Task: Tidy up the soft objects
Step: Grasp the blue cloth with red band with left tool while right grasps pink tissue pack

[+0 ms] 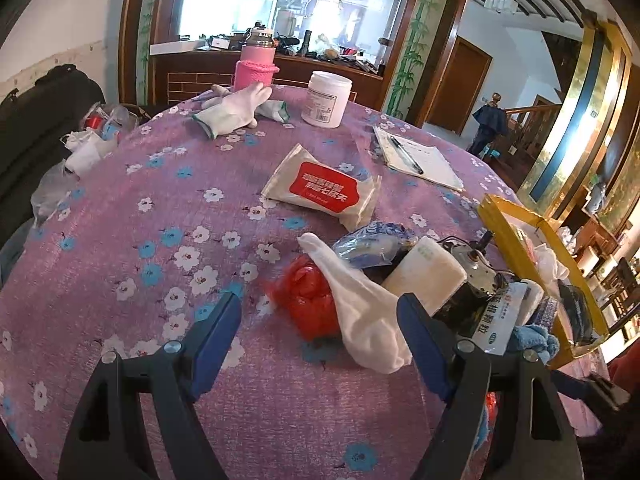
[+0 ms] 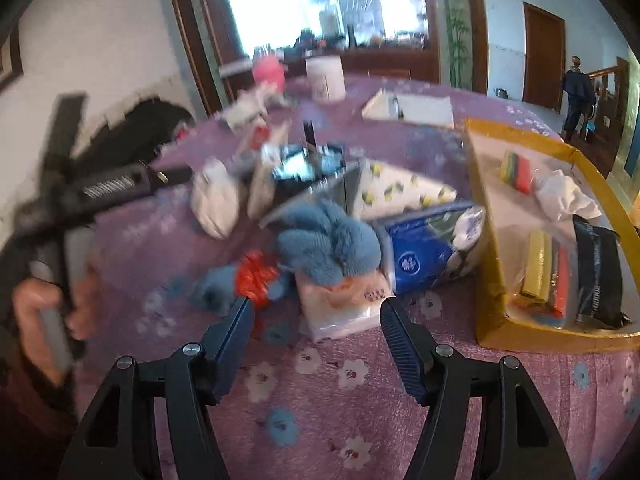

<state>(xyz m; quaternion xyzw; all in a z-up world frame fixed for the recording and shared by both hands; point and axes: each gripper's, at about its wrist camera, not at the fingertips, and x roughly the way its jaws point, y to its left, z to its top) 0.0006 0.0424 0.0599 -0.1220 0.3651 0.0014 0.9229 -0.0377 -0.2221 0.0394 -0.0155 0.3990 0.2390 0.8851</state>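
Both claws are hanging low over the counter (image 1: 120, 208) with its purple flowered cloth, and both are spread wide with nothing between the fingers. The yellow box (image 2: 486, 264) is the landmark here: it is standing at the counter's right edge, already holding a white crumpled cloth (image 2: 568, 196), a black pouch (image 2: 600, 276) and some coloured sponges (image 2: 516, 170).

The left claw (image 1: 320, 312) is pointing at a white sock (image 1: 360, 300) lying well to the left of the box, draped against a red plastic bag (image 1: 308, 292). The sock is looking limp and light; it will probably fold and trail when lifted, so a pinch across its thick middle seems safer than at the thin toe. The red bag is looking crinkly and slippery, and it may come along if the fingers are closing too deep.

The right claw (image 2: 316, 308) is hovering in front of a soft pack of tissues (image 2: 340, 308), just left of the box's near corner. Behind the pack a blue fluffy towel (image 2: 328, 240) is bunching up, and a blue tissue pack (image 2: 428, 252) is leaning against the box wall. The right view is blurred, so fine contact is hard to judge. The tissue pack should squash readily and its film is probably slick, so gripping across its short width is looking best. The towel is looking plush and light, easy to pinch anywhere on a raised fold.
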